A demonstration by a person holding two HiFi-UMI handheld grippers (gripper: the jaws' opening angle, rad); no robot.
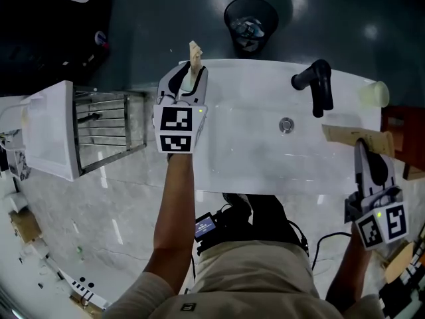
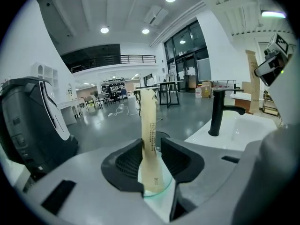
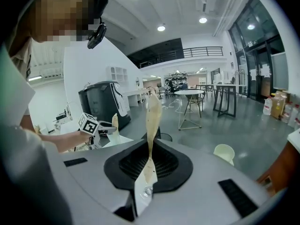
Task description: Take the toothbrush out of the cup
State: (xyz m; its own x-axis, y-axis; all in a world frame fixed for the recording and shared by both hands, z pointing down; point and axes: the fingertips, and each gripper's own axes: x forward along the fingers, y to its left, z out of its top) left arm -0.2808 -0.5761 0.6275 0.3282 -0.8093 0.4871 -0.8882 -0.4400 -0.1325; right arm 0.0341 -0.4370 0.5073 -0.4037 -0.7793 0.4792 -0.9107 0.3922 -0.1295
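Note:
A tan paper-wrapped toothbrush (image 2: 149, 125) stands upright between the pads of my left gripper (image 2: 152, 146). Its foot is inside the rim of a clear cup (image 2: 163, 187) just below the jaws. The jaws are open, with a gap on the right side of the wrapper. From the head view, this left gripper (image 1: 190, 68) is at the sink's (image 1: 252, 168) back left corner, and the wrapped toothbrush (image 1: 194, 53) sticks out past it. My right gripper (image 3: 149, 153) is shut on a second tan paper wrapper (image 3: 152, 114). In the head view the right gripper (image 1: 361, 145) and its wrapper (image 1: 342, 135) are at the sink's right edge.
A black faucet (image 1: 319, 85) and drain (image 1: 286, 125) sit at the back of the basin. A pale yellow cup (image 1: 375, 94) stands at the right rear corner. A black waste bin (image 1: 250, 24) is on the floor behind. A wire rack (image 1: 109, 121) is left of the sink.

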